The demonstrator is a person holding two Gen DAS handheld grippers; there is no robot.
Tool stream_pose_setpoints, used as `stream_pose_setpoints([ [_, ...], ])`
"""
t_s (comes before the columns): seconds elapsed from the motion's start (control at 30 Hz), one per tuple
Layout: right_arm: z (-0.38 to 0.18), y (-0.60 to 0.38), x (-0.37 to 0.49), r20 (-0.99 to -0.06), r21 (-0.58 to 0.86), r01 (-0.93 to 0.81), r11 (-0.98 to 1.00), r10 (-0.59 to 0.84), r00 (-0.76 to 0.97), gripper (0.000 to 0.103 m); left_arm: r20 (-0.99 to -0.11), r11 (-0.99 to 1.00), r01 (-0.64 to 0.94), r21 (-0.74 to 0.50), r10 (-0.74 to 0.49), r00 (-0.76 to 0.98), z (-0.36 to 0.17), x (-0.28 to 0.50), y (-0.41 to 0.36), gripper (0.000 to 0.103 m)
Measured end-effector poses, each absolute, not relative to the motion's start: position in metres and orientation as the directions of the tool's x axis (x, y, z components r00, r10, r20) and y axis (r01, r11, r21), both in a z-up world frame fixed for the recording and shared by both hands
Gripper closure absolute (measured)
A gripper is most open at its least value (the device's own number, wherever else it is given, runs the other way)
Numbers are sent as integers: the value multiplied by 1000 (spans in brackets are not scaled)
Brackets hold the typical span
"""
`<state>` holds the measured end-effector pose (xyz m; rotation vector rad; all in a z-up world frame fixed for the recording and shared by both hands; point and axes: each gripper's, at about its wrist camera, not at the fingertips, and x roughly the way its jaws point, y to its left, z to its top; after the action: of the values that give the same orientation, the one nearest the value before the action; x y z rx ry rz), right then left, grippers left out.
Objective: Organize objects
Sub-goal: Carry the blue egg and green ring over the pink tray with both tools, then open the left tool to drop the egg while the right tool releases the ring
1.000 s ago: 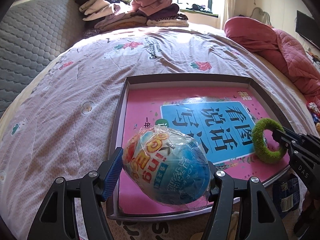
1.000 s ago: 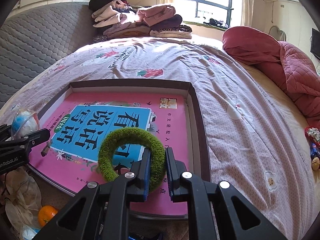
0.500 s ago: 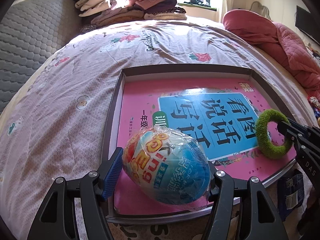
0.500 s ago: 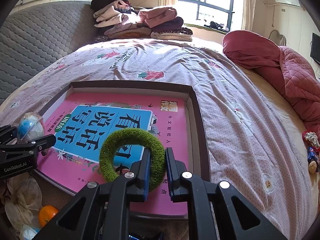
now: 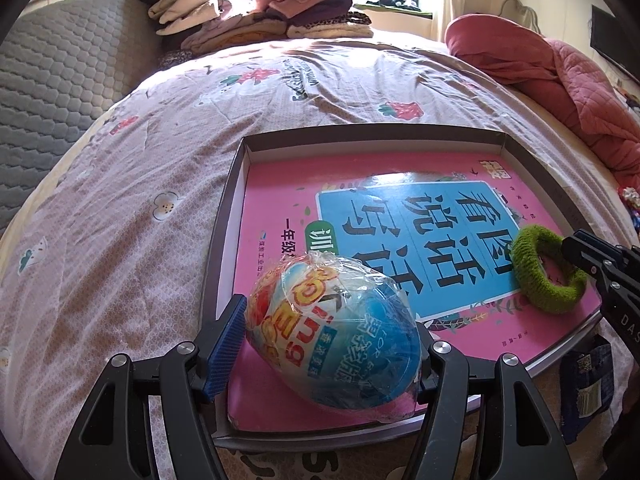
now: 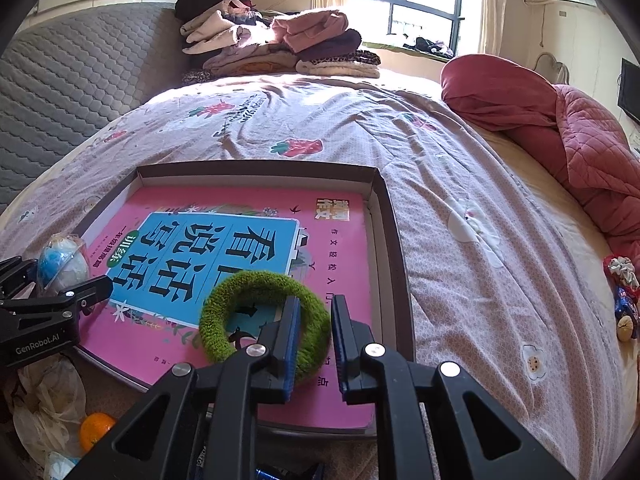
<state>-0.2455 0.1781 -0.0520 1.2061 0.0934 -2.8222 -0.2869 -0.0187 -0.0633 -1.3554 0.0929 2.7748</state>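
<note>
Shallow box on the bed, a book inside, and both grippers holding things over its near edge.

The dark-rimmed box (image 5: 224, 236) lies on the flowered bedspread (image 5: 120, 208) and is nearly filled by a pink book (image 6: 344, 248) with a blue title panel; the left gripper (image 5: 332, 344) has its jaws spread wide, clamped on a plastic-wrapped toy egg (image 5: 336, 328) over the box's near left corner; the right gripper (image 6: 316, 336) has its jaws almost closed, pinching one side of a fuzzy green ring (image 6: 264, 316) over the book's near right part; folded clothes (image 6: 276, 40) are stacked at the far end of the bed; an orange (image 6: 94, 430) lies near left, outside the box.
</note>
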Motion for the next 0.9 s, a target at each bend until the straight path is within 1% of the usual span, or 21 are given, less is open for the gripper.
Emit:
stream_pose_setpoints([
  [0.37, -46, 178, -245, -717, -17, 91, -996, -51, -695, 87, -766, -997, -68, 44, 10, -643, -52, -283, -17, 34],
  [0.77, -41, 176, -241, -709, -11, 97, -995, -61, -703, 87, -733, -995, -87, 45, 26, -679, -31, -271, -12, 34],
  [0.9, -37, 176, -239, -701, -5, 97, -995, -66, -710, 87, -712, -996, -88, 25, 44, -701, -18, -266, -16, 33],
])
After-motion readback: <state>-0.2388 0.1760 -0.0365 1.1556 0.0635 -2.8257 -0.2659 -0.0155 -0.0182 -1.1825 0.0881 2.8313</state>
